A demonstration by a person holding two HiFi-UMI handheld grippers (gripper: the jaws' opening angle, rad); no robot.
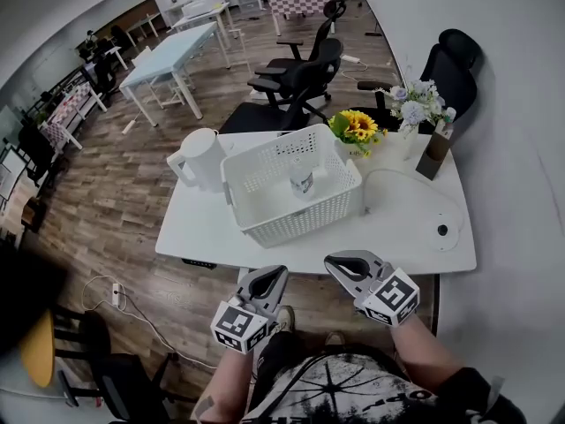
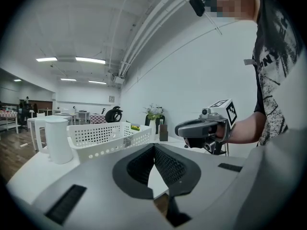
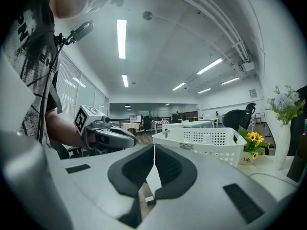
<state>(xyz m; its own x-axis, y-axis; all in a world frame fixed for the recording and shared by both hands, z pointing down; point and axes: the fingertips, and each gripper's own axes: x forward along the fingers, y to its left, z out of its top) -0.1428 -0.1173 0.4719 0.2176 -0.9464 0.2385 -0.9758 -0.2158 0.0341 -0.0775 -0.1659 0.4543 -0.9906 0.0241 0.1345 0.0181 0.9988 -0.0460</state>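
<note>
My left gripper (image 1: 275, 275) (image 2: 154, 147) and my right gripper (image 1: 339, 263) (image 3: 154, 147) hang side by side just before the near edge of a white table (image 1: 388, 237). Both are shut, tips touching, with nothing between them. Neither touches anything. Nearest to them is a white perforated basket (image 1: 265, 228) (image 2: 105, 138) (image 3: 206, 140) at the table's middle, with a small pale container (image 1: 302, 182) standing inside. A white pitcher (image 1: 205, 159) (image 2: 58, 139) stands left of the basket.
A pot of sunflowers (image 1: 355, 126) (image 3: 254, 140), a vase of pale flowers (image 1: 415, 104) and a brown box (image 1: 434, 155) stand at the table's back right. A round white puck (image 1: 442, 230) with a cable lies right. Black office chairs (image 1: 300, 78) stand behind the table.
</note>
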